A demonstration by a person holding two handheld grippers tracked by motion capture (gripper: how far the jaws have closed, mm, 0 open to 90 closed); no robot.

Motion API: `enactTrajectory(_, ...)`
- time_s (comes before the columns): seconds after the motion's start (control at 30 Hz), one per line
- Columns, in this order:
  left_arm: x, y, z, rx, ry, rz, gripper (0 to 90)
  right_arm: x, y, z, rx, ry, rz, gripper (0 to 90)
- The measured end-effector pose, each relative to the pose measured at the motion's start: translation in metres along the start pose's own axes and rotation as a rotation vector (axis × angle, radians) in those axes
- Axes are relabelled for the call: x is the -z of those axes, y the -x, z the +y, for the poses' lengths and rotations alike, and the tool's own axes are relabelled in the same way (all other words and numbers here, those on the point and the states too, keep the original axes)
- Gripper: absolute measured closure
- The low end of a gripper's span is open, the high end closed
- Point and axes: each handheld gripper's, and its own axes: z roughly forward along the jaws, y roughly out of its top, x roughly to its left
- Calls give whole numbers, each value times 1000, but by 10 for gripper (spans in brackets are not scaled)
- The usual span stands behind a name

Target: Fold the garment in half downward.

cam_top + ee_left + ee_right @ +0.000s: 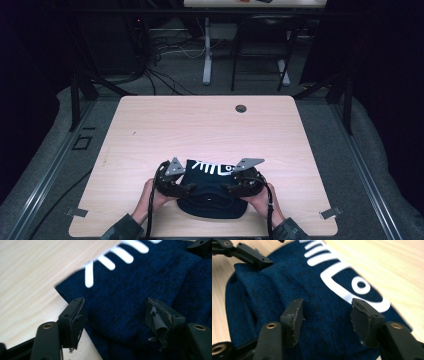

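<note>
The soft, light folded garment (212, 187), lower centre, lay ungripped between both half-open grippers (115, 315) (325, 315); edges offered best purchase.

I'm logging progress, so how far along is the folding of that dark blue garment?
The garment already lies as a compact bundle near the table's front edge. The left gripper and right gripper stand open over it, not gripping. Any tidying remains.
</note>
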Motion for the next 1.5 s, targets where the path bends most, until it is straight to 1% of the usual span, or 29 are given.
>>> enactTrajectory(0.03,0,1,-2,-5,-7,3,320,-1,0,-2,3,-5,1,403)
enactTrajectory(0.1,-1,2,-3,-2,-9,-4,313,-3,0,-6,17,-18,-3,374)
enactTrajectory(0.2,-2,4,-6,-3,-18,-12,299,-5,-1,-10,27,-17,-8,348)
enactTrajectory(0.27,-3,7,-7,1,-23,-25,289,-7,0,-12,45,-40,-11,329)
enactTrajectory(0.37,-4,10,-10,-3,-34,-17,284,-11,-1,-15,75,-45,-26,314)
enactTrajectory(0.47,-5,12,-11,0,-41,-11,281,-12,-1,-15,90,-51,-32,294)
enactTrajectory(0.5,-6,12,-12,0,-43,-10,278,-13,-1,-16,94,-52,-37,268)
enactTrajectory(0.53,-6,12,-12,-3,-45,-5,270,-14,-1,-16,94,-60,-50,215)
enactTrajectory(0.57,-7,12,-12,-2,-48,-5,264,-15,1,-15,88,-79,-55,193)
enactTrajectory(0.63,-8,12,-12,3,-53,-2,250,-18,8,-16,54,-77,-27,144)
enactTrajectory(0.7,-9,11,-12,2,-56,0,238,-20,12,-17,30,-73,2,136)
enactTrajectory(0.8,-11,10,-12,3,-58,1,220,-21,11,-17,41,-77,-14,134)
enactTrajectory(0.93,-12,8,-13,9,-57,-3,197,-21,11,-17,41,-72,-17,134)
enactTrajectory(0.97,-12,8,-13,7,-55,1,191,-21,10,-17,42,-73,-19,133)
enactTrajectory(1.03,-13,8,-13,16,-49,13,157,-21,10,-17,41,-72,-19,131)
enactTrajectory(1.1,-13,7,-13,22,-47,13,137,-21,10,-18,45,-68,-22,122)
enactTrajectory(1.2,-12,6,-13,33,-31,15,104,-21,11,-18,49,-64,-31,85)
enactTrajectory(1.27,-11,5,-12,39,-21,8,82,-21,11,-17,48,-59,-42,51)
enactTrajectory(1.33,-9,4,-11,45,-6,5,74,-20,11,-17,49,-56,-50,36)
enactTrajectory(1.4,-7,4,-10,51,6,1,66,-18,10,-16,49,-42,-61,22)
enactTrajectory(1.43,-6,4,-10,56,14,-2,64,-16,10,-15,52,-47,-62,19)
enactTrajectory(1.5,-3,4,-9,58,25,-4,56,-13,9,-14,47,-28,-66,14)
